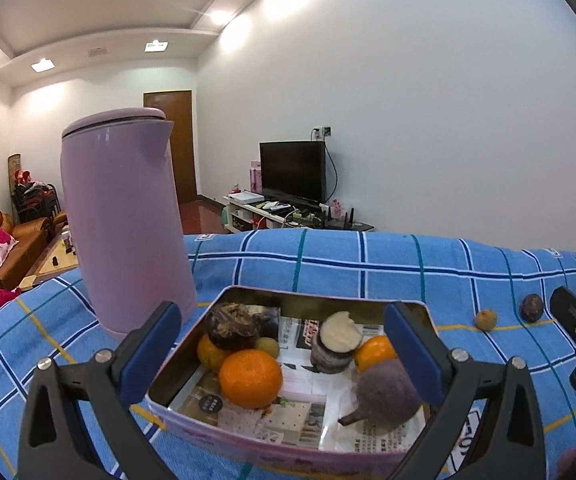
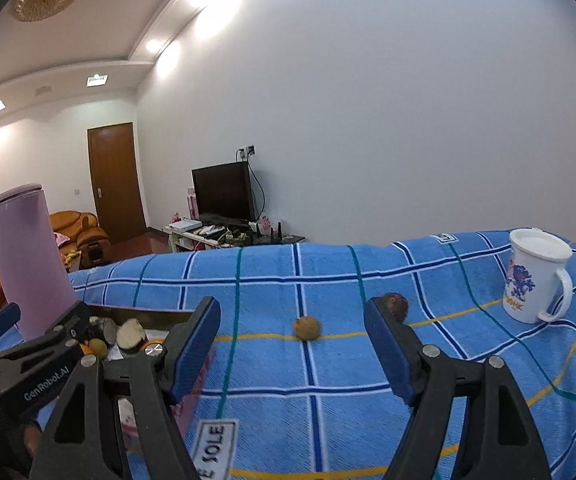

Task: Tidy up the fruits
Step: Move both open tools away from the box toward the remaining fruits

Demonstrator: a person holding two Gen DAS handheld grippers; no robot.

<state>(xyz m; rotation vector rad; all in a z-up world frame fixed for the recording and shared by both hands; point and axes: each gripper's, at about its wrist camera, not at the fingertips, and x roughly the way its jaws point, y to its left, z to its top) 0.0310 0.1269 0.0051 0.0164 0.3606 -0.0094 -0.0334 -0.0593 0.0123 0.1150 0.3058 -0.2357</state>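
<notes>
A pink tin box lined with newspaper sits on the blue checked cloth. It holds an orange, a second orange, a purple round fruit, a cut dark tuber and a dark lumpy fruit. My left gripper is open and empty, its fingers straddling the box. My right gripper is open and empty over the cloth. A small tan fruit lies between its fingers, farther off. A dark small fruit lies behind the right finger. Both also show in the left wrist view: the tan fruit and the dark fruit.
A tall lilac kettle stands just left of the box, and shows in the right wrist view. A white printed mug stands at the right on the cloth. The table's far edge drops to a living room.
</notes>
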